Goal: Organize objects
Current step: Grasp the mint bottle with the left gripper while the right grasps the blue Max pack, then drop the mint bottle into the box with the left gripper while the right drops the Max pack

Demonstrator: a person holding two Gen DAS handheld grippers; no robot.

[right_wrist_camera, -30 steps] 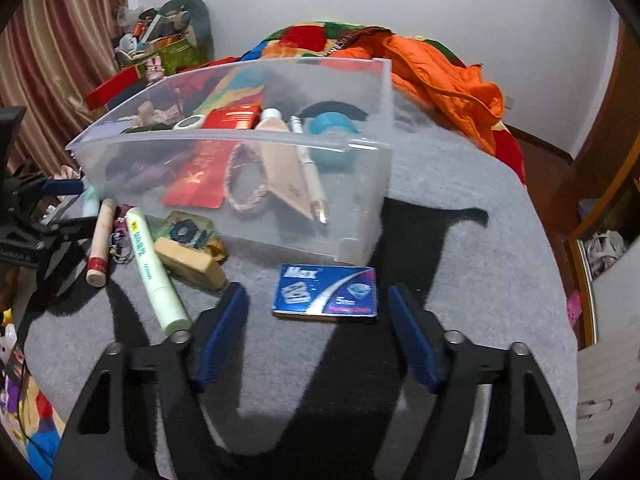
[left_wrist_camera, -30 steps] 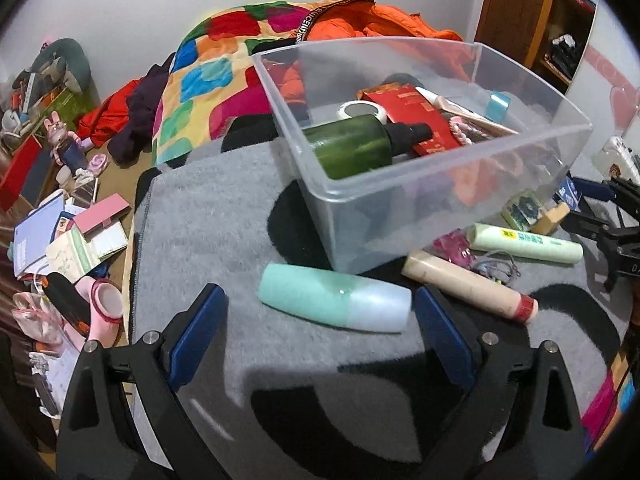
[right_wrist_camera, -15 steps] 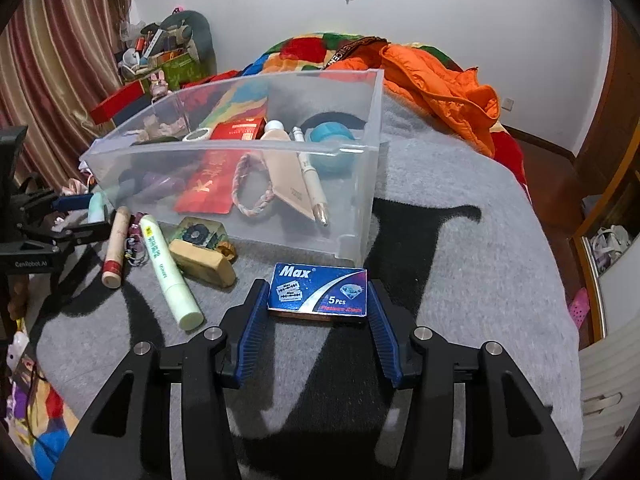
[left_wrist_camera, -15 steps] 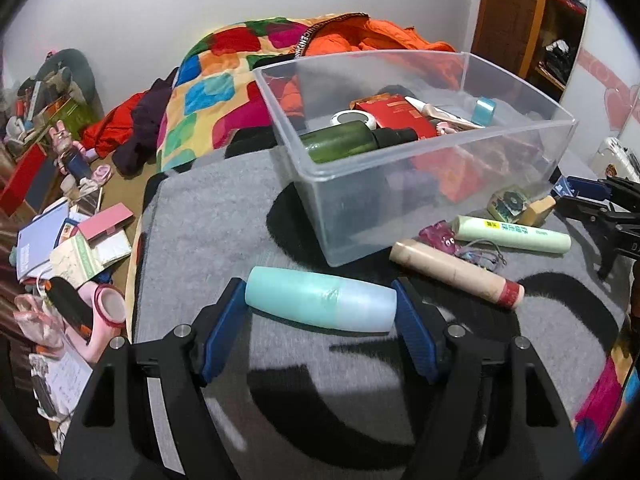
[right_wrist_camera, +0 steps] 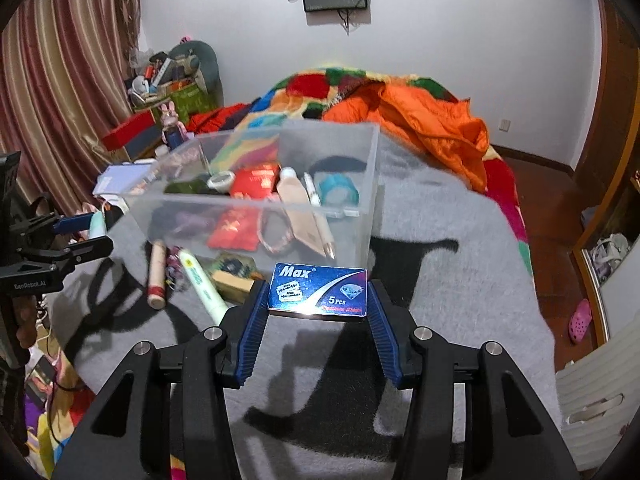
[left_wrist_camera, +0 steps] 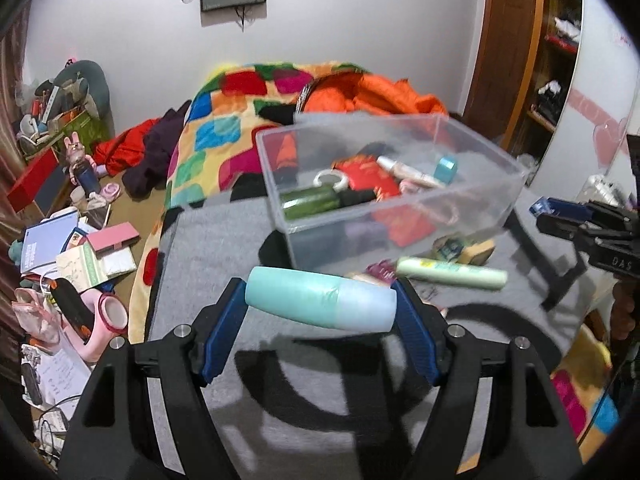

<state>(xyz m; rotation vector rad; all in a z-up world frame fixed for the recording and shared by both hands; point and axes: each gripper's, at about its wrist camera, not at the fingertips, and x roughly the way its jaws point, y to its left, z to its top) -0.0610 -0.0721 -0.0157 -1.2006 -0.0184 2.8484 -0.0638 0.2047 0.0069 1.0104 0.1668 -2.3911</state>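
The left tool [left_wrist_camera: 320,306] grips a mint-green bottle [left_wrist_camera: 320,303] end to end, its blue pads pressed on both ends after the jaws have just been closing; the bottle lies crosswise, lifted clear of the grey blanket [left_wrist_camera: 224,240] on the bed. The right tool [right_wrist_camera: 317,298] clamps a blue "Max" blade box [right_wrist_camera: 318,290] by its short sides, held flat above the blanket, its jaws likewise having just been closing.

At twelve o'clock from both tools stands the clear plastic bin [left_wrist_camera: 400,204], which holds a dark green bottle [left_wrist_camera: 308,202], a red packet [left_wrist_camera: 368,172], a roll of tape [left_wrist_camera: 331,178] and a blue ring [right_wrist_camera: 336,190]. Just beside the bin's near wall on the blanket lie a pale green tube [left_wrist_camera: 450,274] and a beige tube with a red cap [right_wrist_camera: 157,274]. An orange jacket [right_wrist_camera: 432,120] is heaped behind the bin.
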